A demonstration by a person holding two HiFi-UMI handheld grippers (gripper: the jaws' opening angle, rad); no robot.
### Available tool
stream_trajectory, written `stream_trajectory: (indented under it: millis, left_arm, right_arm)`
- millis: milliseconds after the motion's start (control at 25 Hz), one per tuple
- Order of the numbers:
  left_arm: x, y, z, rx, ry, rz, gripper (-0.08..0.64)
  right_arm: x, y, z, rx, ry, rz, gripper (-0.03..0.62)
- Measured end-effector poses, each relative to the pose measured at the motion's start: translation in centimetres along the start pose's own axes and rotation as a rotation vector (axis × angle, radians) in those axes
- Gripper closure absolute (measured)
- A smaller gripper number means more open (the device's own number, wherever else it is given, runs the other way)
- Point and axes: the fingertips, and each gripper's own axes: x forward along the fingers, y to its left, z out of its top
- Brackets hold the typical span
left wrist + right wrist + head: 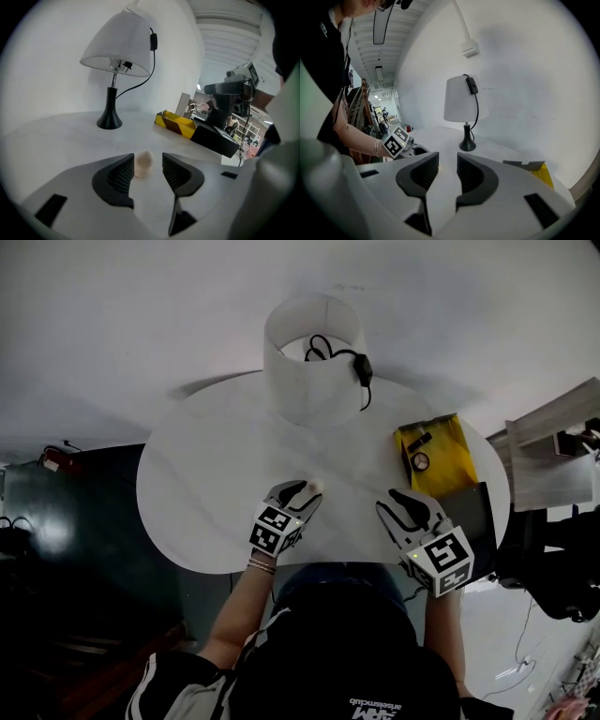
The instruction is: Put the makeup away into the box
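Down from the head view, the left tongs (298,493) rest low over the white bench (206,474). The little round makeup sponge (316,486) is right at their tips. The yellow box (436,457) lies just past the right tongs (396,504).

Looking along the left tongs (148,159), they are wide apart. The sponge (143,164) stands between them, nearer the left side, and is not squeezed yet. I think it is best to get it in the middle and close softly, so it does not pop out.

Looking along the right tongs (447,161), they are a little apart and hold nothing.
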Motion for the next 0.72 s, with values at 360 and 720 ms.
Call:
stream_trajectory:
  millis: [360, 720]
  left_arm:
    - [1.4, 0.8, -0.1, 0.042, 0.027, 0.018, 0.381]
    - [0.4, 0.0, 1.8, 0.051, -0.020, -0.002, 0.425]
  right_arm:
    - [-1.1, 0.1, -0.8, 0.026, -0.004, -0.053, 0.488]
    - [-2.8, -0.1, -1.4, 0.038, -0.018, -0.106, 0.518]
